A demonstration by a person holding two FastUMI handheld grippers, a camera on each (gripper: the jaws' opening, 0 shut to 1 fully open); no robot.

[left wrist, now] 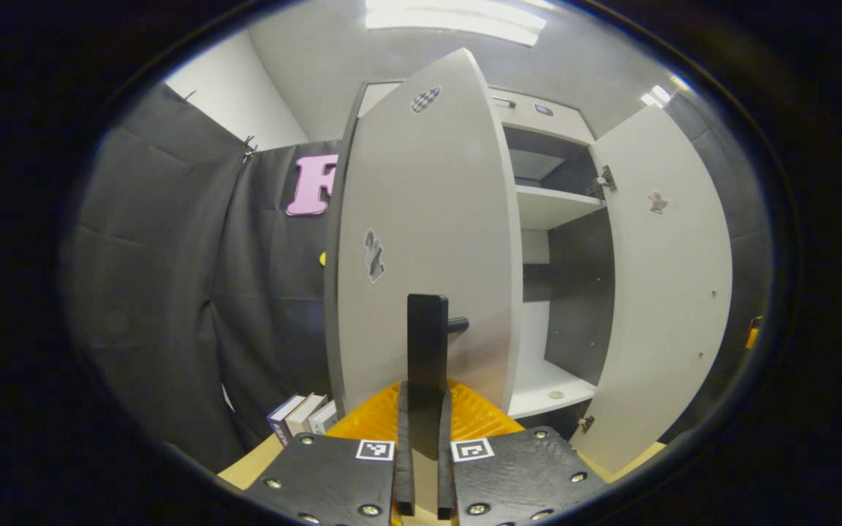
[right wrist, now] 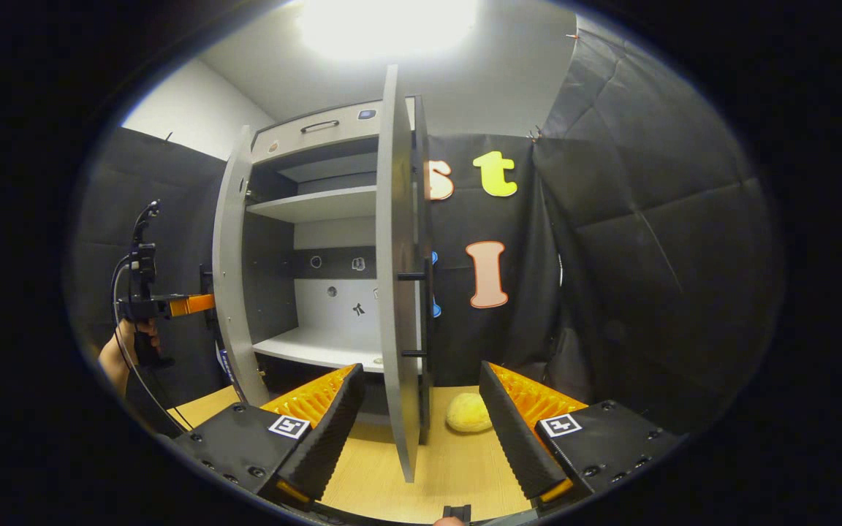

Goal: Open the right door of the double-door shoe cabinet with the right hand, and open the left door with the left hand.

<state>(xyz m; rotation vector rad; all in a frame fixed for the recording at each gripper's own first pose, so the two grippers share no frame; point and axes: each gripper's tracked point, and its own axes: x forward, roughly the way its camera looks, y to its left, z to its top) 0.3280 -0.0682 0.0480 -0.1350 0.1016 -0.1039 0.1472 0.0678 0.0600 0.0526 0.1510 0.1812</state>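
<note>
R claw [right wrist: 421,431] open, astride door [right wrist: 397,292]

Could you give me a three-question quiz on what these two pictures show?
1. True or false: the right door is open.
2. What does the left hand-held gripper clamp: (a) the left door's handle, (b) a book, (c) nothing?
3. What lies on the table just beyond the right door?

Key: 1 true. 2 (a). 3 a yellowish round thing; the right hand-held gripper is open, astride the door's edge.

One shoe cabinet [left wrist: 538,212] with two open doors, three books [left wrist: 302,416], one yellow sponge [right wrist: 468,413].
</note>
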